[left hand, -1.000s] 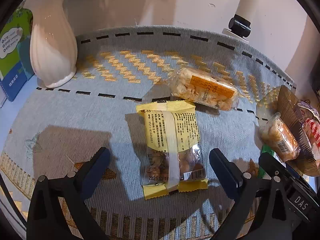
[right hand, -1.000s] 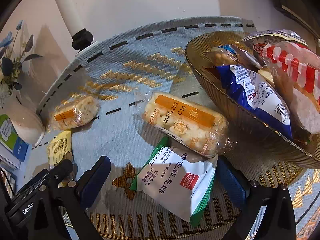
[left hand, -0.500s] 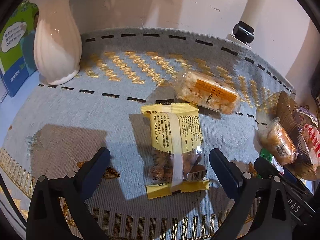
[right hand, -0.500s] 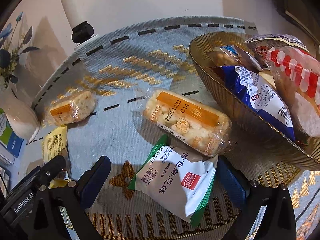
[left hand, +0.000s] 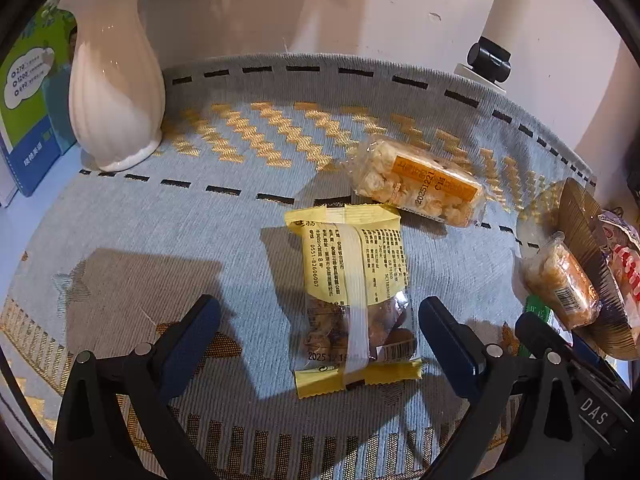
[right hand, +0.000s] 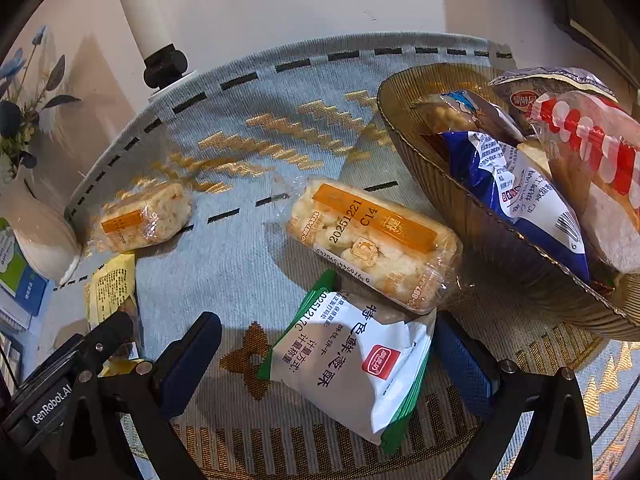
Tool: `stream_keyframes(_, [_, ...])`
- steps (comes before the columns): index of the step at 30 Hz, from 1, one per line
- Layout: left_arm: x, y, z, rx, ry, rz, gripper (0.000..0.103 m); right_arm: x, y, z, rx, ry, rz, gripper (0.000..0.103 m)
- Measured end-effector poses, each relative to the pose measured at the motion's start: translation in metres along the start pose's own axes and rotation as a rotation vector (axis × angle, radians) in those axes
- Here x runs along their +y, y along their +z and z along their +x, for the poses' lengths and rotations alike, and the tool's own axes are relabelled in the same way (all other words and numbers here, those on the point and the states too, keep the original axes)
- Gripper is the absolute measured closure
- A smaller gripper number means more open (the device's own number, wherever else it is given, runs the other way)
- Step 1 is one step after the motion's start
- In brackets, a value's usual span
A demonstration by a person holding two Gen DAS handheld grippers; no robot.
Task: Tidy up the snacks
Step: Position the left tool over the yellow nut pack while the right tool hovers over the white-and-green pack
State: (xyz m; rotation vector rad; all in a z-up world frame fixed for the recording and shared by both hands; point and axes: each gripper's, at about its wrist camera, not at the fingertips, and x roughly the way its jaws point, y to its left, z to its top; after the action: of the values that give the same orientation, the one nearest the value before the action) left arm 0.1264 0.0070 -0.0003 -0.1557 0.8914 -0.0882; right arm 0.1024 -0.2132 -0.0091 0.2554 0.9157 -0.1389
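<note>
My left gripper (left hand: 320, 320) is open, its fingers on either side of the near end of a yellow nut packet (left hand: 352, 292) lying on the grey-blue cloth. A clear rice-cake bar with an orange label (left hand: 424, 184) lies just beyond it. My right gripper (right hand: 324, 356) is open around a white-and-green snack packet (right hand: 360, 360). A second orange-label bar (right hand: 372, 244) lies right behind that packet, against a brown ribbed bowl (right hand: 480, 232) holding several snack bags. The first bar shows in the right wrist view (right hand: 140, 216) at the left.
A white ribbed vase (left hand: 116, 96) stands at the back left beside a blue-green box (left hand: 28, 112). A white pole with a black clamp (left hand: 488, 60) rises at the cloth's back edge. The bowl (left hand: 588, 248) sits at the right edge.
Both grippers have crept slightly forward and down towards their packets. Their fingers stay open and no snack has moved.
</note>
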Motion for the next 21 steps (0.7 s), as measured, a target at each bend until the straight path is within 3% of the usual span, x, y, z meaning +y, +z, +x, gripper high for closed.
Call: stream_keyframes(21, [-0.0025, 0.0006, 0.0022, 0.004, 0.01, 0.009, 0.003, -0.0003, -0.0007, 0.0032, 0.006, -0.011, -0.015, 0.0])
